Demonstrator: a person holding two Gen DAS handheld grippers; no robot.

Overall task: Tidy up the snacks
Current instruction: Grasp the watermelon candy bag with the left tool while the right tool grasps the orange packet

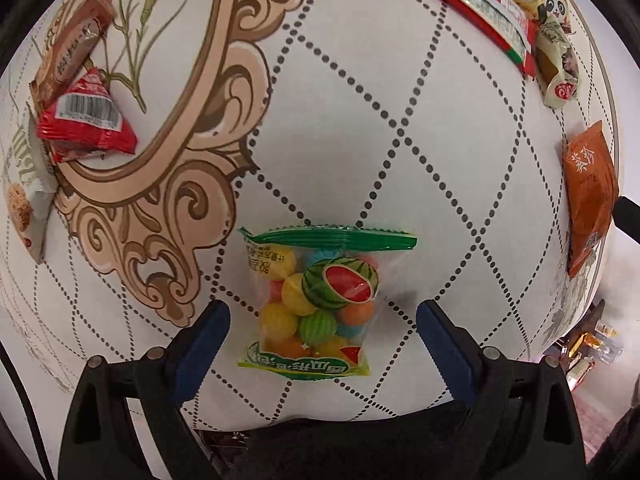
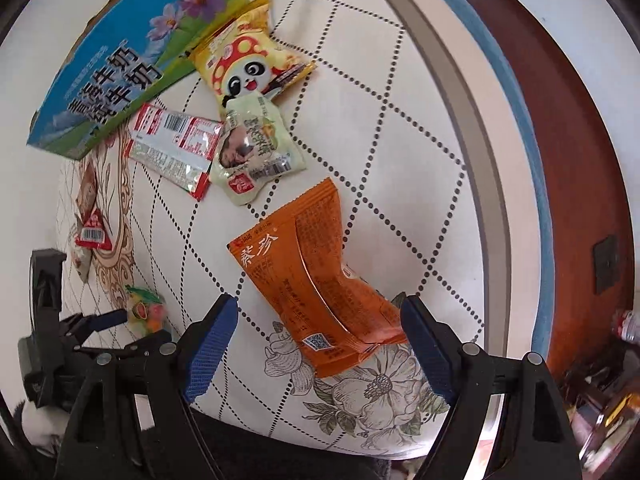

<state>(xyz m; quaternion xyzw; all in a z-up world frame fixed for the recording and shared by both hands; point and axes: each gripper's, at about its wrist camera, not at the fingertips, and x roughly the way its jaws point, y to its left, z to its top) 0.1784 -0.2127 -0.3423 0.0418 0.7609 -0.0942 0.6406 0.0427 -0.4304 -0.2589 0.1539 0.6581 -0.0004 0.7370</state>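
A clear bag of coloured gum balls with a watermelon print (image 1: 320,304) lies on the white patterned tablecloth (image 1: 400,140). My left gripper (image 1: 323,312) is open, its blue pads on either side of the bag and apart from it. An orange snack packet (image 2: 316,284) lies on the cloth; my right gripper (image 2: 320,320) is open with its pads on either side of the packet's near end. The left gripper (image 2: 100,320) and the gum bag (image 2: 146,312) also show in the right wrist view.
A red packet (image 1: 86,120), a brown bar (image 1: 68,56) and a white oat bar (image 1: 24,200) lie at the left. A blue milk box (image 2: 120,60), a panda packet (image 2: 244,64), a pale green pouch (image 2: 250,152) and a red-white strip (image 2: 172,148) lie farther off. The table edge (image 2: 492,200) curves at the right.
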